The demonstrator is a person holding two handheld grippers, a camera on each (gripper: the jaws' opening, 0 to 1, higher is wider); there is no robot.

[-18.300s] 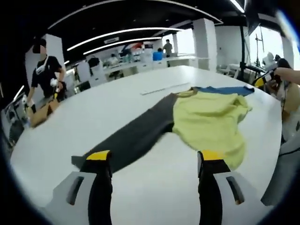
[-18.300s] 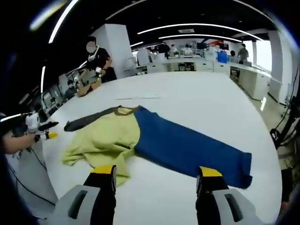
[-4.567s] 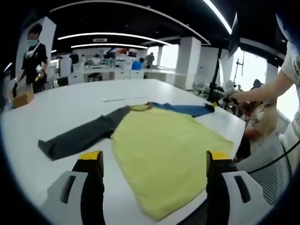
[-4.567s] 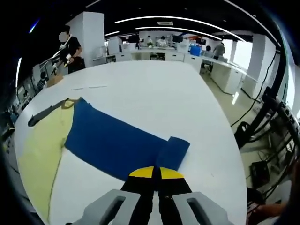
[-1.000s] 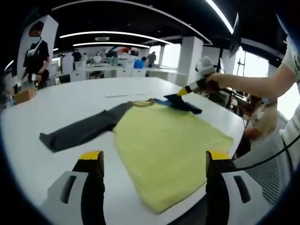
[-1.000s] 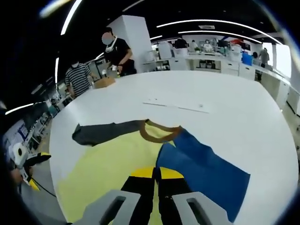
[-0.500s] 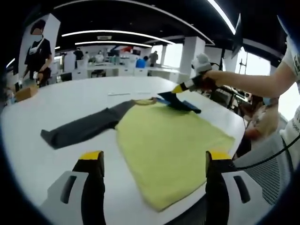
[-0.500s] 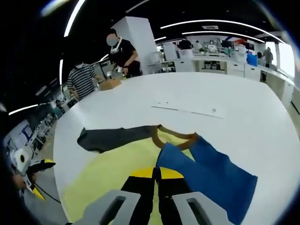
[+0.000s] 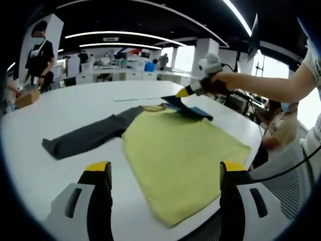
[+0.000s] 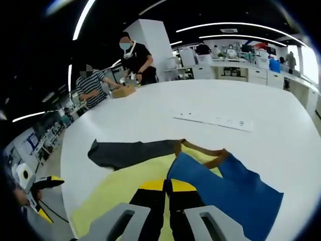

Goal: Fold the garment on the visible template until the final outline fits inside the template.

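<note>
Right gripper [image 10: 168, 186] clamped shut on blue sleeve [image 10: 220, 191], bottom centre of right gripper view; seen in left gripper view upper right, carrying cuff higher and further left over yellow body [image 9: 180, 155] than half a second back. Sleeve-in fold underway, not yet laid down. Left gripper [image 9: 163, 168] jaws wide, empty, hovering unchanged at bottom of frame near hem. Garment flat on white table [image 9: 60, 110], centre frame; grey sleeve [image 9: 85, 138] mid-left, untouched, likely next. Template outline not discernible.
</note>
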